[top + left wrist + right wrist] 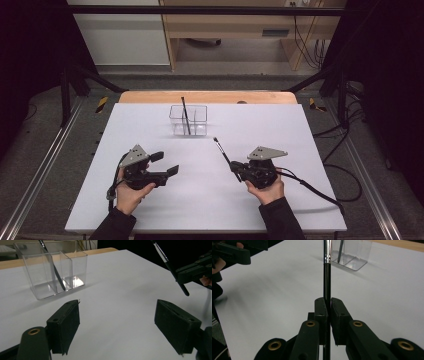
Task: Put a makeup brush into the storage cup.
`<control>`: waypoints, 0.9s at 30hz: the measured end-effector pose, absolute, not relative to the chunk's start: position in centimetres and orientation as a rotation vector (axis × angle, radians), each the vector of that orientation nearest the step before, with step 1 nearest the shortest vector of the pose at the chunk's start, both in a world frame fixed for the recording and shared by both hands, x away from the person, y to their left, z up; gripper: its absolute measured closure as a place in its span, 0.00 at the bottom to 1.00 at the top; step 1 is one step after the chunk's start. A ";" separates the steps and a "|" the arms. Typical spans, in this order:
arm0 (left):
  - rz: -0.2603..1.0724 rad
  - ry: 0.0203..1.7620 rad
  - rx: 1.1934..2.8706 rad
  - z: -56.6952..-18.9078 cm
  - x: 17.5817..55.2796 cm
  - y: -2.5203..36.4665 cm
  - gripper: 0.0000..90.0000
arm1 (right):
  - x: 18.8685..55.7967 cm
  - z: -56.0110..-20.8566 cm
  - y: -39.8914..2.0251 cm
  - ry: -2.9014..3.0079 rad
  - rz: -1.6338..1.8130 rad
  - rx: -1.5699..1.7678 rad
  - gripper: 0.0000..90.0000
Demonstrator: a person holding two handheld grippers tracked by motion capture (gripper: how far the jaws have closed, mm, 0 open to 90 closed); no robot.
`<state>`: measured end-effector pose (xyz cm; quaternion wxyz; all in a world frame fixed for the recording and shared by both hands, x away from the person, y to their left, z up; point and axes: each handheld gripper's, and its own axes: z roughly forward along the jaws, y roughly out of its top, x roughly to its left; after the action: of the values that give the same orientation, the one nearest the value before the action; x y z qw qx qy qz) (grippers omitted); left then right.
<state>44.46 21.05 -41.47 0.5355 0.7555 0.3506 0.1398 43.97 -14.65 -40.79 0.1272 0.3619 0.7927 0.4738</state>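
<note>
Right fingers (235,167) clamp a slim brush (222,152) angled up toward the clear pot (188,120) near the worktop's (300,150) far edge, while left fingers (165,163) stand wide, empty.

brushes: 2 (221,150) (184,115) | clear organizer: 1 (188,120) | grippers: 2 (164,163) (234,165)

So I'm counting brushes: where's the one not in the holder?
In the high view, the brush is clamped in the right gripper, right of centre, its tip angled toward the clear holder.
</note>
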 end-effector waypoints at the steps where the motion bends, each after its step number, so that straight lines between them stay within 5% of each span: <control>1: 0.336 0.829 1.798 -41.3 44.5 20.9 0.21 | 44.0 -40.7 -14.7 2.304 1.388 1.054 0.94; 27: 0.272 0.744 1.727 -38.5 46.1 16.1 0.22 | 43.3 -39.8 -15.0 2.236 1.449 1.039 0.94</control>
<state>46.08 16.10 -38.51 0.5815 0.7395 0.3187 0.1163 43.34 -15.01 -39.84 0.1405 0.3597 0.7740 0.5018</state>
